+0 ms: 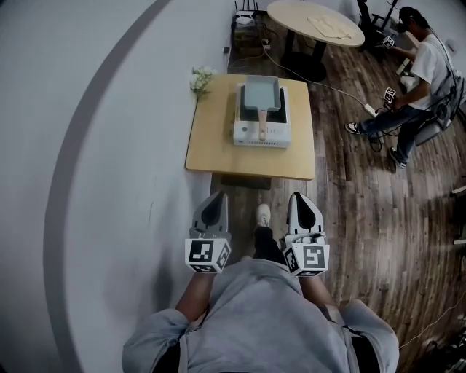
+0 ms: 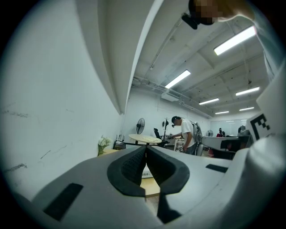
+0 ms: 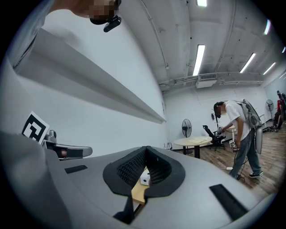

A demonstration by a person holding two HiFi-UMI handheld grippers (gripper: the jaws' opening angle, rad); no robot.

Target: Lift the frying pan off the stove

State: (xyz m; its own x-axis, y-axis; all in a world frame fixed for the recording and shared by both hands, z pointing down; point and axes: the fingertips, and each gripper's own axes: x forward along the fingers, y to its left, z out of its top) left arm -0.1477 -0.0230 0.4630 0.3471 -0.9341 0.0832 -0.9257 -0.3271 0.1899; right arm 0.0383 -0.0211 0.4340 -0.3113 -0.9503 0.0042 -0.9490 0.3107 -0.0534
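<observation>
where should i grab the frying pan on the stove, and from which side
Probably the wooden handle. It sticks straight out of the frying pan toward you, over the front of the stove, long and narrow. Come from the near edge of the table, jaws closing across its width.

We log: square wooden table (image 1: 211, 149) against white wall (image 1: 109, 182) | white flowers (image 1: 200, 79) at its far-left corner | round table (image 1: 313, 22) beyond | person in white shirt (image 1: 428, 69) far right | white cable (image 1: 324, 85) across plank floor (image 1: 364, 211)
</observation>
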